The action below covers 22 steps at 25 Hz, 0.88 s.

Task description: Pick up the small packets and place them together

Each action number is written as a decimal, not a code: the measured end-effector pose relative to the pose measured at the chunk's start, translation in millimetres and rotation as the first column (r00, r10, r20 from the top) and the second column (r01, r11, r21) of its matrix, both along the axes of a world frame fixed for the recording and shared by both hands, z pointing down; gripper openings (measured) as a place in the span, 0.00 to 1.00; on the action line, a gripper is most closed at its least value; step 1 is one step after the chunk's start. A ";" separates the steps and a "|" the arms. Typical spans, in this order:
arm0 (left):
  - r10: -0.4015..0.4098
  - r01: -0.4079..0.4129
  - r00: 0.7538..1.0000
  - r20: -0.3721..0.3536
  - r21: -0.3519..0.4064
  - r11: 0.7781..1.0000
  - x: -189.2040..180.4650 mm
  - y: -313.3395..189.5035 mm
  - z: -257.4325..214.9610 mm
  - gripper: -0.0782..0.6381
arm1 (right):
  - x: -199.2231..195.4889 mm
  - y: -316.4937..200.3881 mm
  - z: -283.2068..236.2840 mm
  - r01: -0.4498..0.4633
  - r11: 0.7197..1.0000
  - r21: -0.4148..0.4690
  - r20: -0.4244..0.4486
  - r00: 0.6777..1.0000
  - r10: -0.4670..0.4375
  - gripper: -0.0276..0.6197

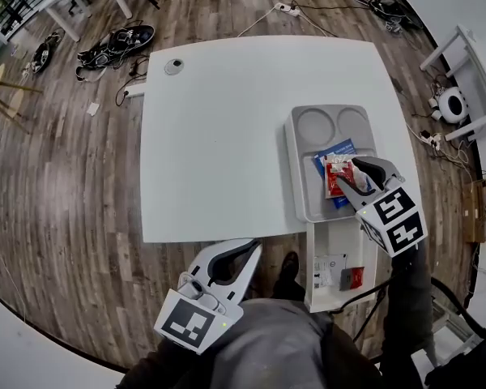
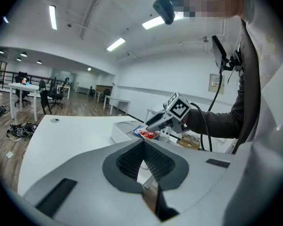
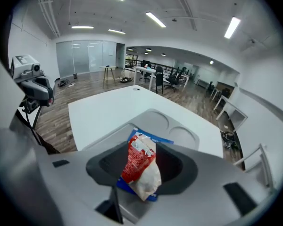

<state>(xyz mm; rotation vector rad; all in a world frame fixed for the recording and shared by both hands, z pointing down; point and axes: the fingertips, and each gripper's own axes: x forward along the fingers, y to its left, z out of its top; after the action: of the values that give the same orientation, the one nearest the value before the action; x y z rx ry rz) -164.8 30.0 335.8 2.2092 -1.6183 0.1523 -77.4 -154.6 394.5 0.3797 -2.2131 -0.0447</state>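
Note:
A red-and-white small packet (image 1: 338, 175) (image 3: 140, 166) lies between the jaws of my right gripper (image 1: 352, 178) (image 3: 144, 160), over the grey tray (image 1: 304, 168) on the white table (image 1: 219, 136). The jaws stand apart and do not seem to press it. Under it, in the tray, lies a blue packet (image 1: 334, 150) (image 3: 151, 138). My left gripper (image 1: 255, 248) (image 2: 142, 143) hovers off the table's near edge, shut with nothing in it. The left gripper view shows the right gripper (image 2: 153, 125) with the red packet (image 2: 147, 134) at the tray (image 2: 120, 131).
A white bin (image 1: 312, 286) stands below the table's near right edge, holding a red packet (image 1: 352, 278) and a white one (image 1: 328, 270). The tray has two round wells (image 1: 317, 126) at its far end. Cables (image 1: 113, 47) and furniture lie on the wooden floor.

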 end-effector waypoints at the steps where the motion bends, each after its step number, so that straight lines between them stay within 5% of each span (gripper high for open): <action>1: 0.002 -0.002 1.000 -0.001 0.000 1.000 0.2 -0.1 -0.2 0.11 | -1.2 1.4 -2.8 0.003 1.000 -0.004 0.011 1.000 -0.003 0.32; 8: 0.048 -0.048 0.999 0.005 0.002 0.999 14.9 -2.4 -5.9 0.11 | 18.0 14.7 -53.7 -0.021 0.999 0.026 0.133 0.991 0.017 0.34; 11: 0.086 -0.087 0.996 0.011 0.011 0.996 26.5 -4.6 -6.0 0.11 | 33.1 40.4 -53.4 0.037 0.999 -0.006 0.125 0.992 -0.036 0.34; 16: 0.167 -0.167 0.986 0.015 0.003 0.986 50.7 -4.7 -5.2 0.11 | 64.2 122.1 -0.8 0.225 0.953 -0.204 -0.009 0.973 -0.232 0.34; 20: 0.192 -0.192 0.981 0.012 -0.009 0.981 60.3 -3.3 -6.2 0.11 | 88.1 171.8 50.0 0.283 0.903 -0.324 -0.157 0.925 -0.347 0.35; 22: 0.192 -0.192 0.981 0.012 -0.013 0.981 60.6 -3.0 -5.4 0.11 | 95.3 190.5 70.2 0.312 0.882 -0.355 -0.215 0.890 -0.401 0.44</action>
<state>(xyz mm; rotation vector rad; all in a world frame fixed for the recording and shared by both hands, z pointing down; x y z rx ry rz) -104.1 27.0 330.4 2.3574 -1.4047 0.2297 17.9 35.9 464.7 -0.2107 -1.9341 0.0475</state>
